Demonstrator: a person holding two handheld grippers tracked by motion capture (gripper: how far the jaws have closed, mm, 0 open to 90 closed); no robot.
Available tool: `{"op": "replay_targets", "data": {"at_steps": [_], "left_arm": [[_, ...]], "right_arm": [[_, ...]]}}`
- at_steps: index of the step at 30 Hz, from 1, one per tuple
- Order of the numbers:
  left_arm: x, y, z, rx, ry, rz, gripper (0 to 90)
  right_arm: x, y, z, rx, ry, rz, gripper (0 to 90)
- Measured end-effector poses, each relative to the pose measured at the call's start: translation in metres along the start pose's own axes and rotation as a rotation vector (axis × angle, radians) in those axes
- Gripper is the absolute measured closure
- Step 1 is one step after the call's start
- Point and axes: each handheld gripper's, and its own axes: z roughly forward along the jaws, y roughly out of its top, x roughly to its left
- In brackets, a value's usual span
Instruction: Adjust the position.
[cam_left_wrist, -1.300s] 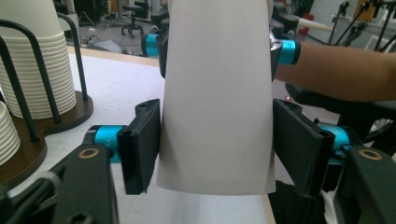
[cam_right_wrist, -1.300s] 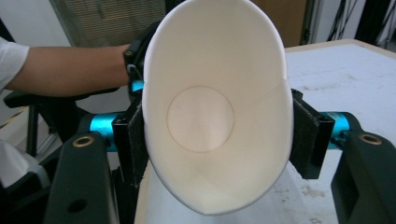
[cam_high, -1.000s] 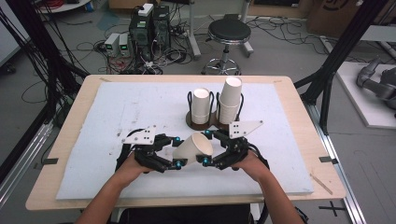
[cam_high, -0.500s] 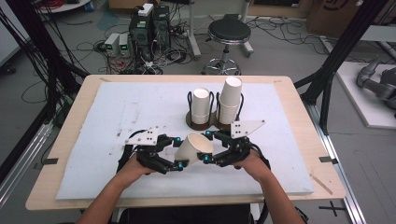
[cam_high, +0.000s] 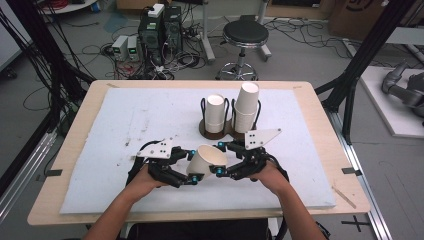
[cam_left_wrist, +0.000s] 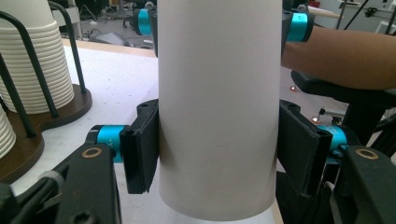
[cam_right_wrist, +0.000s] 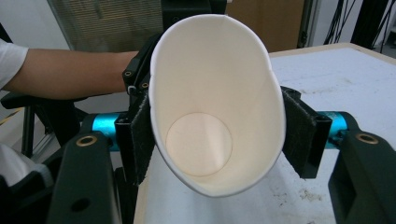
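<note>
A white paper cup (cam_high: 206, 161) is hanging tilted above the front of the tabletop (cam_high: 320, 107), its open mouth facing up and toward the right gripper (cam_high: 220, 159). Both grippers are gripping it at once: the left gripper (cam_high: 191, 167) is pressing its fingers (cam_left_wrist: 142, 151) against the cup's lower wall from both sides, and in the right gripper view the fingers (cam_right_wrist: 299, 135) are squeezing the rim into an oval. The person's hands are coming in from the near edge, one on each gripper.

Just behind the cup, a dark round holder (cam_high: 216, 129) with black wire loops is standing on the white mat (cam_high: 125, 120) that is covering the tabletop. It is carrying two stacks of cups (cam_high: 247, 106), the right stack taller than the left. In the left gripper view the holder and its stacks are sitting close at the left, beside the held cup.

Beyond the far edge, a black stool (cam_high: 245, 37) and computer boxes (cam_high: 161, 27) with tangled cables are standing on the floor.
</note>
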Motion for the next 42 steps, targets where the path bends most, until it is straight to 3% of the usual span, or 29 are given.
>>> {"op": "replay_targets", "data": {"at_steps": [6, 9, 19, 27, 30, 36, 40, 42], "left_arm": [[0.0002, 0.0020, -0.0036, -0.043, -0.002, -0.008, 36.1], [0.0009, 0.0010, -0.0039, -0.044, 0.001, -0.010, 36.1], [-0.0005, -0.0008, 0.0021, 0.015, 0.045, -0.010, 28.3], [-0.0007, -0.0013, 0.0025, 0.028, 0.023, 0.012, 36.4], [-0.0010, -0.0010, 0.0024, 0.016, 0.017, 0.010, 36.6], [-0.0014, 0.0010, -0.0001, -0.024, 0.009, 0.012, 36.0], [-0.0011, 0.0009, -0.0004, -0.030, 0.008, 0.007, 35.9], [-0.0016, 0.0006, 0.0008, -0.032, 0.006, 0.004, 35.8]], "right_arm": [[0.0009, -0.0005, 0.0006, -0.051, -0.027, 0.029, 23.9], [0.0003, -0.0004, -0.0012, -0.063, -0.017, 0.007, 32.9], [0.0005, 0.0004, -0.0014, -0.025, -0.027, -0.006, 35.3], [0.0011, 0.0012, 0.0011, -0.005, -0.022, -0.015, 37.0], [0.0018, 0.0016, 0.0013, -0.011, -0.016, -0.016, 36.4], [0.0024, 0.0010, 0.0016, -0.049, -0.024, 0.014, 26.6], [0.0020, -0.0001, 0.0022, -0.063, -0.008, 0.026, 32.6], [0.0028, 0.0002, 0.0027, -0.064, 0.002, 0.008, 35.1]]}}
